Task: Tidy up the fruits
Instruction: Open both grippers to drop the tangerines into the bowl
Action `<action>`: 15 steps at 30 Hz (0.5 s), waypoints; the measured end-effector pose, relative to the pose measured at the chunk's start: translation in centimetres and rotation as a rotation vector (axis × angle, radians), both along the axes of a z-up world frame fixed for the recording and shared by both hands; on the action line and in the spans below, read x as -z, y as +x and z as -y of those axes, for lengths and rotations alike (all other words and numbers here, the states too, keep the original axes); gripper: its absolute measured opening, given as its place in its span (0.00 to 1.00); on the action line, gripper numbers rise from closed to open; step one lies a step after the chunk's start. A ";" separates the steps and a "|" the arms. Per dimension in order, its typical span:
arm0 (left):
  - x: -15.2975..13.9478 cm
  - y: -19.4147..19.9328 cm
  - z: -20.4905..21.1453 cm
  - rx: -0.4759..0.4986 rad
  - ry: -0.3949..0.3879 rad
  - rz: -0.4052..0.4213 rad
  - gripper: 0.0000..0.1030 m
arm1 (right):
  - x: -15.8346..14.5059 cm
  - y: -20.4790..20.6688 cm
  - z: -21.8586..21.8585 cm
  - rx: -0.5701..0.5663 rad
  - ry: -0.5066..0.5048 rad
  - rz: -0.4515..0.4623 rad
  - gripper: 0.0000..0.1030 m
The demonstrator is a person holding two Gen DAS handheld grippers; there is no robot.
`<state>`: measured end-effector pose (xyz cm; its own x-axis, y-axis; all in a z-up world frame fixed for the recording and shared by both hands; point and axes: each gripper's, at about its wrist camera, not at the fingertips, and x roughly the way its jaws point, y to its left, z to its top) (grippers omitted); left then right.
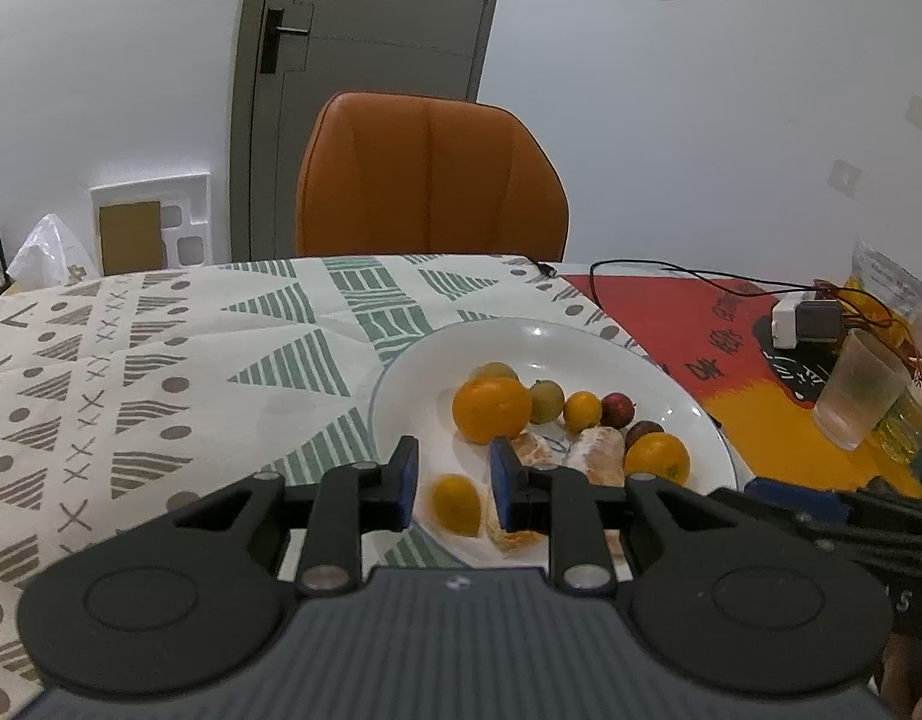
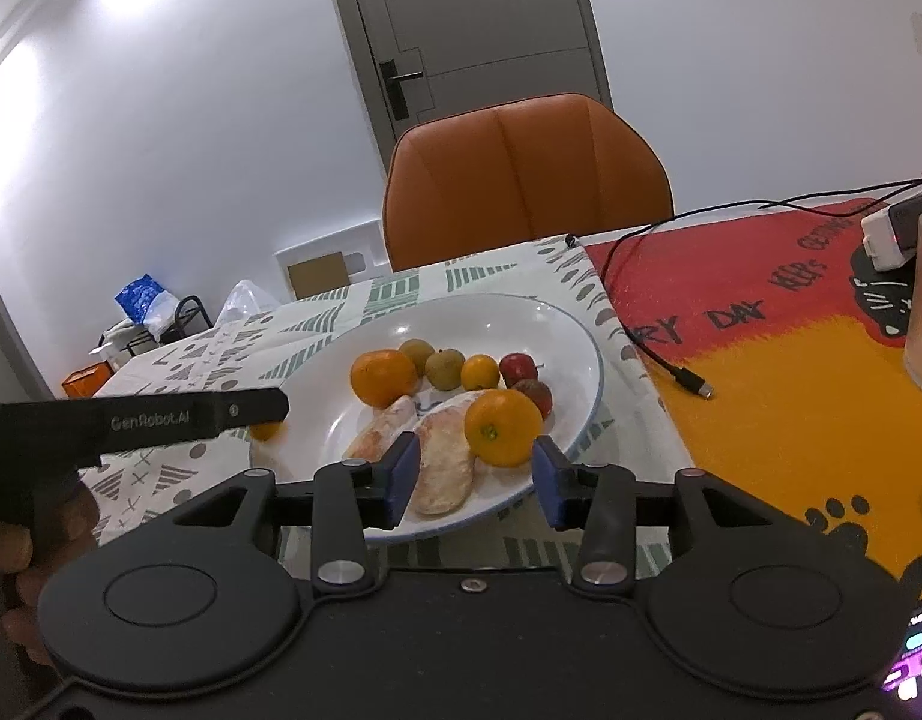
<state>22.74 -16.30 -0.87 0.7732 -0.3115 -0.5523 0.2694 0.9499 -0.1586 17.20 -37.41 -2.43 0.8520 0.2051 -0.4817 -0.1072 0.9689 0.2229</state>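
Two pairs of tongs hover over the near rim of the white plate (image 2: 587, 336) on the patterned surface (image 1: 161, 360), where nearly all the fruit already sits, so the sorting looks far along. The left tongs (image 1: 454, 480) stand slightly apart with a small orange fruit (image 1: 456, 504) loose in the gap just inside the rim, the pads not pressing it, which reads as a release rather than a grip. The right tongs (image 2: 474, 474) gape wider, empty, with an orange (image 2: 502, 427) and a peeled segment (image 2: 444, 468) lying beyond them, probably lining up the next pick.
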 end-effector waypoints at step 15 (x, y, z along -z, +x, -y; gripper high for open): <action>-1.2 -2.1 -2.2 -0.095 0.040 0.024 0.82 | -0.1 -0.8 -1.4 -0.020 0.013 0.008 0.62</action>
